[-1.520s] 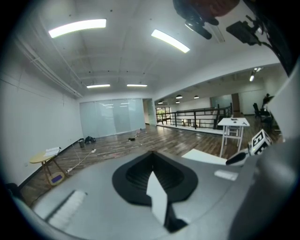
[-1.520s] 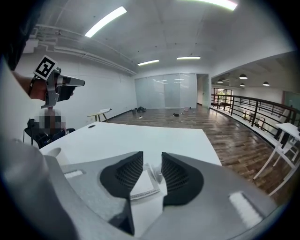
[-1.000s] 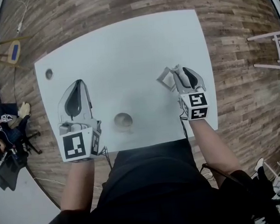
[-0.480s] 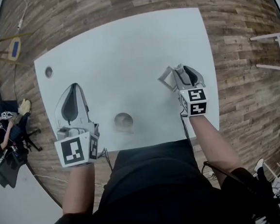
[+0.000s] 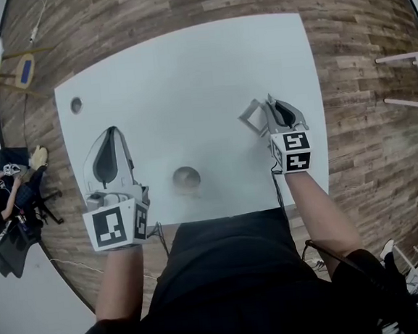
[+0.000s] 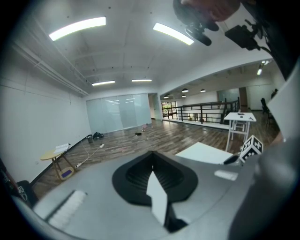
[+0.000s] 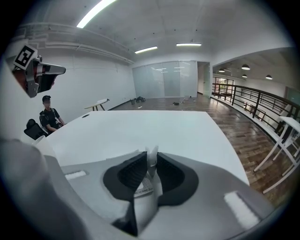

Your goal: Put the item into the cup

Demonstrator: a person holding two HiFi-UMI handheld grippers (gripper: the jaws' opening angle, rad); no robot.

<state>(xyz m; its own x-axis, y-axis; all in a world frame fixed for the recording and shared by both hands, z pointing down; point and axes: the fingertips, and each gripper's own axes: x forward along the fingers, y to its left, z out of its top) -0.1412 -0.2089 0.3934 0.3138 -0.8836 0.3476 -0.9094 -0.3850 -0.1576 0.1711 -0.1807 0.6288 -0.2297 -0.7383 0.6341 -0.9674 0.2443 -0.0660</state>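
The right gripper (image 5: 273, 108) rests low over the right side of the white table (image 5: 186, 70). Its jaws are closing, and a small white item (image 7: 152, 157) sits in the thin gap between the dark pads. The pads look like they touch it on both sides. The left gripper (image 6: 151, 164) is held up over the left side of the table. Its jaws are pressed together with nothing in them. The little grey cup (image 5: 187, 179) stands on the table between the two grippers, near the person's edge and well apart from the item. A brown wood floor (image 5: 359, 55) goes all around the table.
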